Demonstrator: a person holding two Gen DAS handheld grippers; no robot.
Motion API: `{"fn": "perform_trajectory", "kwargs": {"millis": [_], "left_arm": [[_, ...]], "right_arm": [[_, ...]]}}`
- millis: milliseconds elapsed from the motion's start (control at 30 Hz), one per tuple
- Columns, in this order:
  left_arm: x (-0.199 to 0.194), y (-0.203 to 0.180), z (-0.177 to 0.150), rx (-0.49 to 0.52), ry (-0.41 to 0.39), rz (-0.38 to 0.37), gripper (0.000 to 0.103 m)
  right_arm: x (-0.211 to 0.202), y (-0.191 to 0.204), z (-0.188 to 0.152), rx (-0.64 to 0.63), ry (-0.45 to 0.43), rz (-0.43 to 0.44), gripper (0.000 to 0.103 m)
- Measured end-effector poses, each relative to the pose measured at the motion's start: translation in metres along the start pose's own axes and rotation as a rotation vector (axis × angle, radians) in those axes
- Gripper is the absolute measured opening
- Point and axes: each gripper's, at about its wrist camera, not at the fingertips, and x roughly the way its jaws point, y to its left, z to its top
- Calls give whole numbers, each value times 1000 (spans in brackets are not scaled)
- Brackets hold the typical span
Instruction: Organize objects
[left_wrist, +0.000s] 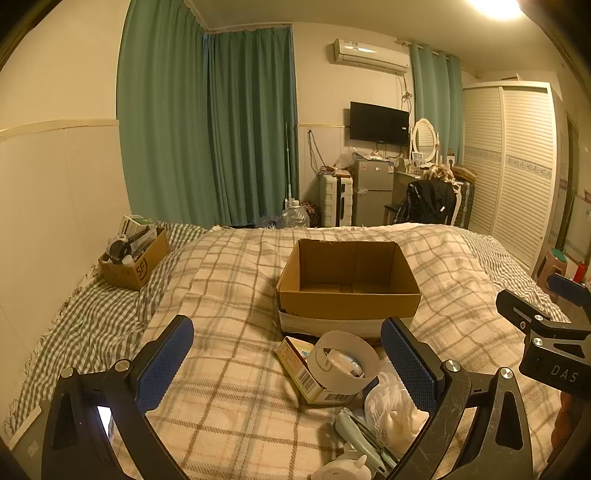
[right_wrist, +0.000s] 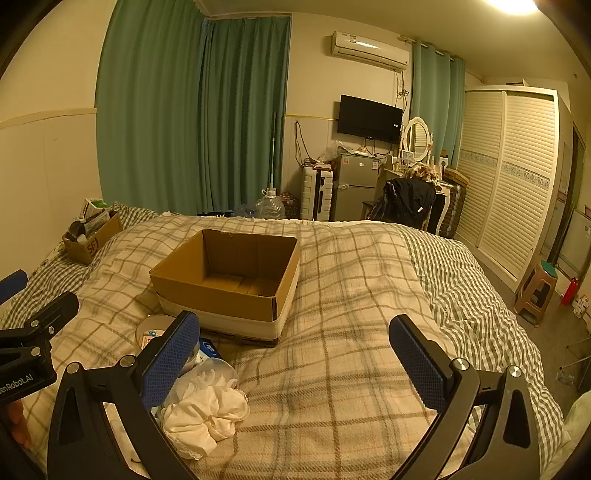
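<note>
on the bed | cardboard box (left_wrist: 349, 284) beyond left tool (left_wrist: 288, 354) | both tools wide, holding nothing

Brown cardboard box (left_wrist: 349, 282), beige plaid blanket (left_wrist: 236, 369), green-white gingham sheet (left_wrist: 92, 321), teal curtains (left_wrist: 207, 125)

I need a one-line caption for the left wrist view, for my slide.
Open left tongs hover over a small carton and tape roll before an empty cardboard box on the plaid bed.

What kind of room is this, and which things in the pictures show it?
Most likely a home bedroom. A bed with a plaid blanket fills the foreground, a louvered wardrobe stands at the right, and a dressing table with an oval mirror sits by the far wall.
</note>
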Motion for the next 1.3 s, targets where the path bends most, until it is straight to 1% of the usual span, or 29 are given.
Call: {"fn": "perform_trajectory", "kwargs": {"millis": [633,1033,1167,1300], "left_arm": [[-1,-1,1,-2,0,-3,103],[-11,-4,7,4,-2,-11,103],[-12,-7,3,6,4,-19,103],[-8,-12,-7,28,28,-18,103]], "right_arm": [[-4,2,4,-4,-8,3,103],[-18,1,11,-7,-33,-1,103],[-23,2,9,-18,-33,-2,103],[-21,-1,5,-22,-18,-6,103]]}}
